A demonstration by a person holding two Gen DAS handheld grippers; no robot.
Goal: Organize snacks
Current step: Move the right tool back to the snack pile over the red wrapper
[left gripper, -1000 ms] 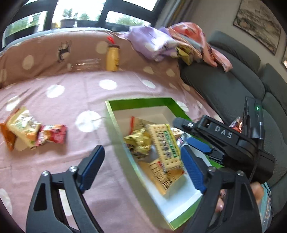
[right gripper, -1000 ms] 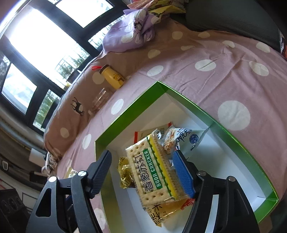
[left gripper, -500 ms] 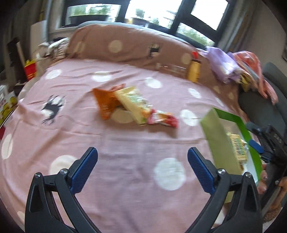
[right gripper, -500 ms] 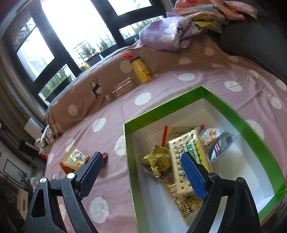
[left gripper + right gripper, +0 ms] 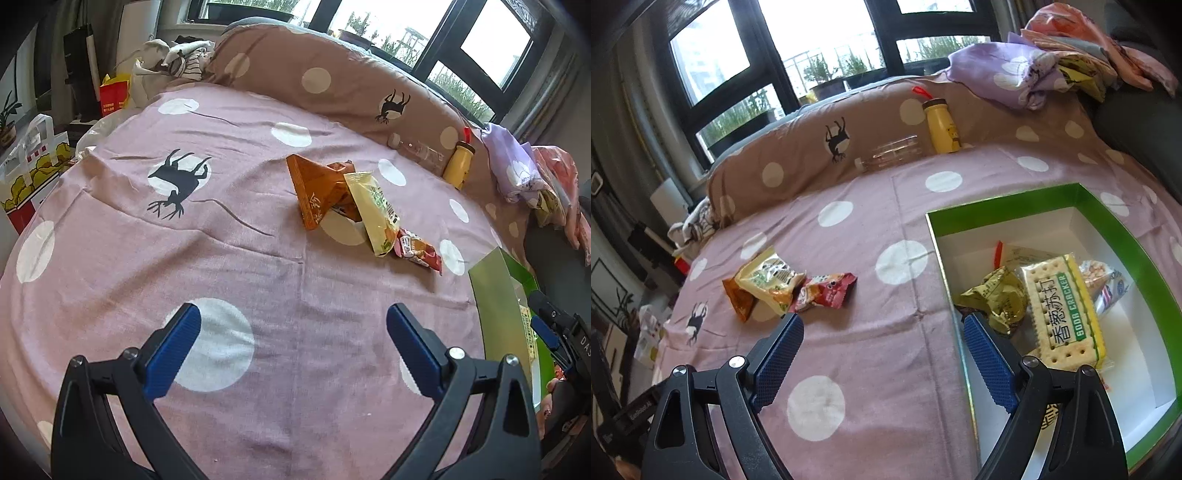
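Right claw (image 5: 882, 354) off "SODA CRACKER" pack (image 5: 1067, 314) — empty, wide

You've got three snack packets loose on the cloth: one orange packet (image 5: 314, 192), one pale yellow packet (image 5: 375, 210) and one red packet (image 5: 419, 249), bunched together. Over in your one green box (image 5: 1008, 203), count four you can see: one soda cracker pack (image 5: 1067, 310), one gold wrapper (image 5: 997, 299), one clear peanut bag (image 5: 1102, 282), one packet underneath (image 5: 1023, 254). Far side: two bottles, one yellow bottle (image 5: 942, 127), one clear bottle (image 5: 890, 153).
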